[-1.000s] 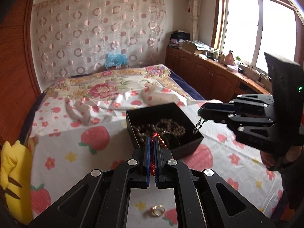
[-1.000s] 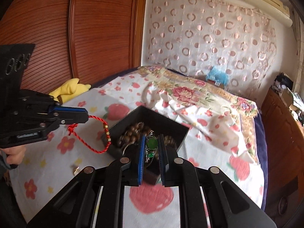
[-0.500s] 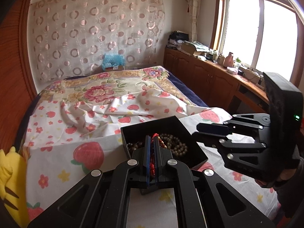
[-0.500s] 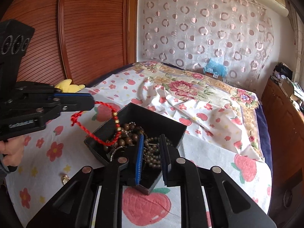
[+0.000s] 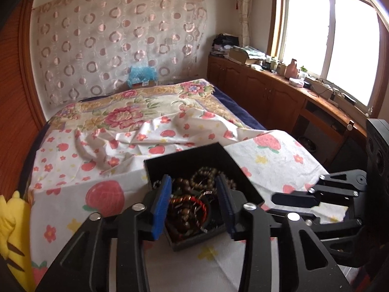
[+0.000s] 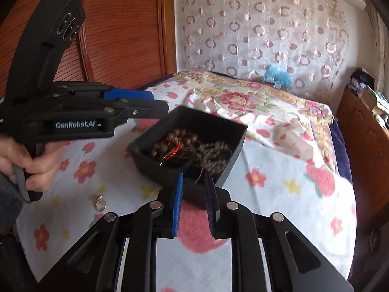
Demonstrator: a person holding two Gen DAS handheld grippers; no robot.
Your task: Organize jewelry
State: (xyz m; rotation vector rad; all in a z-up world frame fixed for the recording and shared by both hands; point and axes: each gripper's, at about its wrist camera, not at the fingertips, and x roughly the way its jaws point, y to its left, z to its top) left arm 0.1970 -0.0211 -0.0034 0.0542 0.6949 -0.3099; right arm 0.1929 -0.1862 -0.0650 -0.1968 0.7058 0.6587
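A black open box [image 5: 187, 157] [image 6: 214, 126] sits on the bed sheet and holds brown bead strands [image 5: 206, 176] [image 6: 214, 153] and a red string bracelet [image 5: 192, 200] [image 6: 173, 152]. My left gripper [image 5: 193, 189] is open and empty, just above the box's near left part; it also shows in the right wrist view [image 6: 155, 103]. My right gripper [image 6: 193, 182] is open and empty at the box's near edge; it also shows in the left wrist view [image 5: 289, 198]. A gold ring [image 6: 100, 203] lies on the sheet, left of the box.
The bed has a white strawberry-print sheet [image 6: 279, 170] and a floral quilt [image 5: 136, 107] behind. A yellow plush toy [image 5: 12, 231] lies at the left edge. Wooden cabinets [image 5: 267, 92] run along the right under the window. A wooden wardrobe [image 6: 116, 36] stands on the left.
My left gripper opened and let the red string bracelet fall into the box. My right gripper, which had dropped the green pendant earlier, drew back from the box towards its near edge.
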